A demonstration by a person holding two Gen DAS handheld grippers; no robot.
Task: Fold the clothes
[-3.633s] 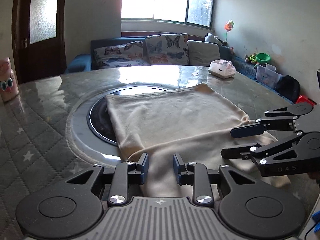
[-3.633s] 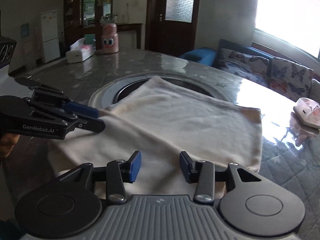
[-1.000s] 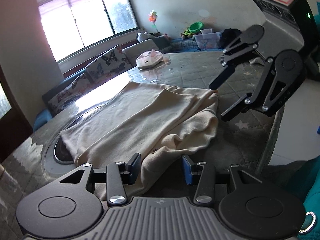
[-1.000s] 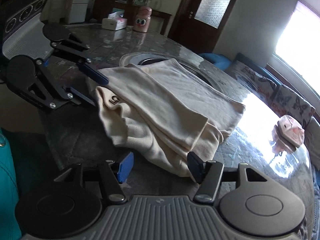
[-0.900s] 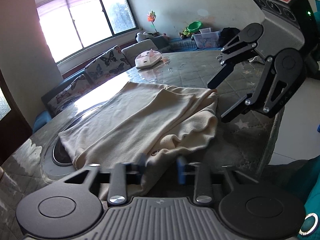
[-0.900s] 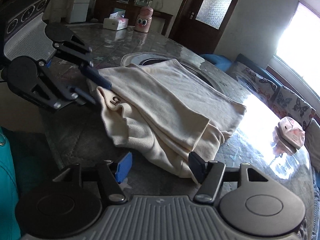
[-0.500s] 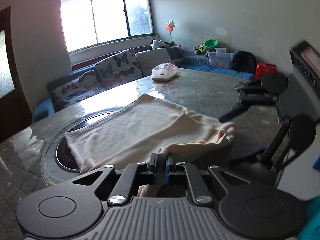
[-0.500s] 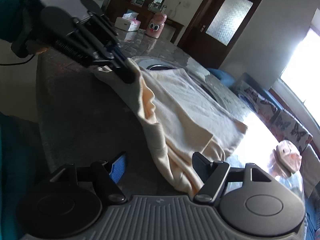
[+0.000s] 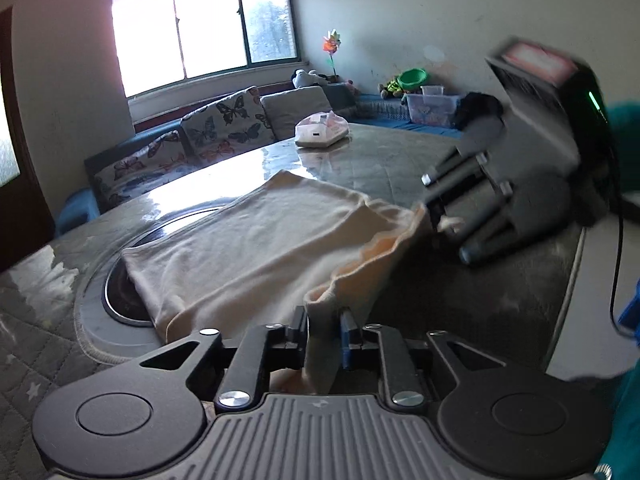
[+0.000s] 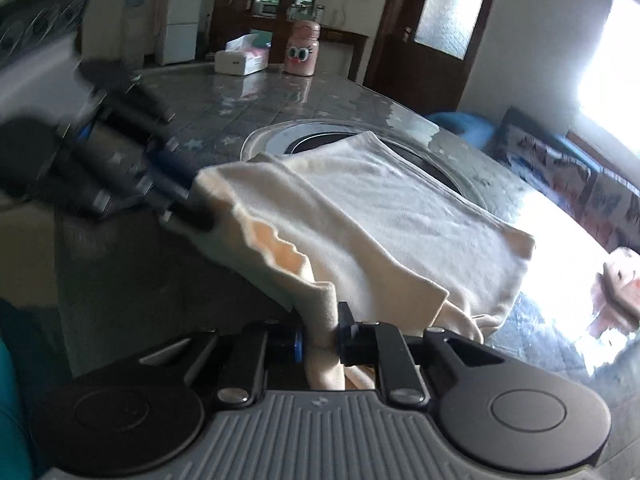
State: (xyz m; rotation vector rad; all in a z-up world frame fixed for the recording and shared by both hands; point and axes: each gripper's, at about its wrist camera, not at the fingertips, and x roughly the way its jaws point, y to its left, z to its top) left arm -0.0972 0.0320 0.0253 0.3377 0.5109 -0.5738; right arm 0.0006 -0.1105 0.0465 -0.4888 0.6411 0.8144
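A cream garment (image 9: 248,248) lies folded on the round grey table (image 9: 400,168), partly over the dark inset ring (image 9: 120,292). My left gripper (image 9: 323,328) has a bunched corner of its near edge between the pads, which press on it while the jaws are opening slightly. My right gripper (image 10: 320,332) is closing on the other near corner of the garment (image 10: 380,208), and its pads pinch the cloth. Each gripper shows blurred in the other's view: the right gripper (image 9: 434,216) and the left gripper (image 10: 180,200). The edge between them hangs raised and wavy.
A pink-white tissue pack (image 9: 322,130) lies on the far side of the table. A tissue box (image 10: 241,60) and a pink bottle with cartoon eyes (image 10: 302,50) stand at the opposite rim. A sofa with butterfly cushions (image 9: 224,124) runs under the window. The table edge (image 9: 568,280) is close.
The right gripper, open beside the garment before, has come in and closed on its near corner. The left gripper, which shut on the other corner, keeps it. The edge now hangs raised between them.
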